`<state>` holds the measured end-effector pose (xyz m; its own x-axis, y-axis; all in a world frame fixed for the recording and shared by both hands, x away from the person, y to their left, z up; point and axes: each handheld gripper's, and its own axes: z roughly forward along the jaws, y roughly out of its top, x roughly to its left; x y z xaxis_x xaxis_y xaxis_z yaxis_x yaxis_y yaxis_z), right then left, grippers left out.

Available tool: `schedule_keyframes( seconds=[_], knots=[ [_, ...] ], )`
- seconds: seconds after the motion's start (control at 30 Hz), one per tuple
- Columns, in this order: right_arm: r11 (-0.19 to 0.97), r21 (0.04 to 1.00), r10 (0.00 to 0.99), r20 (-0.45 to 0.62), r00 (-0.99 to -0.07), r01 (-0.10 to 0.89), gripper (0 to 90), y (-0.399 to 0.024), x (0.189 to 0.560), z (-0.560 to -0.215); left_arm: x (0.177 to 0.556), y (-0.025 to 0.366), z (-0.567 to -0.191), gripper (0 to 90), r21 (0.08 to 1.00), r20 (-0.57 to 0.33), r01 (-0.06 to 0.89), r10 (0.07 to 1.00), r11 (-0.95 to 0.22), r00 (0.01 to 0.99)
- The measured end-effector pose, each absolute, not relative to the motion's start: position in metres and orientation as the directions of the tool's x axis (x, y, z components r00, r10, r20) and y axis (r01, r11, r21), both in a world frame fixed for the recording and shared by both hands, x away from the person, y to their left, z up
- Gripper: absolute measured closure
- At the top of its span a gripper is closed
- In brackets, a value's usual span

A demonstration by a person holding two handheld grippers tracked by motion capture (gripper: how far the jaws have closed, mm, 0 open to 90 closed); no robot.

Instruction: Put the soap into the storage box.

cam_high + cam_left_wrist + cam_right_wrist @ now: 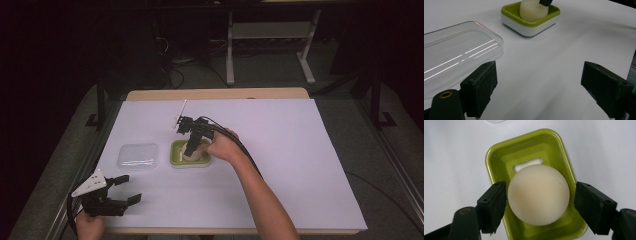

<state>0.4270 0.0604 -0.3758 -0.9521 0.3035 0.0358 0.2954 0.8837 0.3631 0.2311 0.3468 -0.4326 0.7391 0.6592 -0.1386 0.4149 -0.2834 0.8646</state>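
Note:
A round cream soap [538,193] sits in a lime-green soap dish [499,152] near the middle of the table. My right gripper [540,200] points down over it, open, with one jaw on each side of the soap; a thin gap shows at the right jaw. In the high view the right gripper [193,149] hangs over the dish [176,159]. My left gripper [127,190] is open and holds nothing, low near the table's front left corner. In the left gripper view its jaws [539,87] face the dish [516,18] and soap [532,11].
A clear plastic lid [138,156] lies flat just left of the dish, also close in front of the left gripper's left jaw as the lid [456,50]. A white sheet [300,165] covers the table. A metal rail runs along the left table edge.

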Motion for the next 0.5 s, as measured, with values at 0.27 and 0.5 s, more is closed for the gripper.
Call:
schedule_keyframes(
  seconds=[0.27, 0.5],
  knots=[
    [0.855, 0.41, 0.326, 0.051, -0.944, 0.317, 24.7, 0.047, 0.422, -0.363, 0.233, 0.346, -0.432, 12.8, 0.863, -0.131, 0.409, 0.653, -0.295, 0.746],
    [0.831, 0.438, 0.35, 0.069, -0.934, 0.343, 23.3, 0.028, 0.421, -0.357, 0.232, 0.347, -0.432, 12.8, 0.863, -0.13, 0.41, 0.655, -0.294, 0.744]
  ],
)
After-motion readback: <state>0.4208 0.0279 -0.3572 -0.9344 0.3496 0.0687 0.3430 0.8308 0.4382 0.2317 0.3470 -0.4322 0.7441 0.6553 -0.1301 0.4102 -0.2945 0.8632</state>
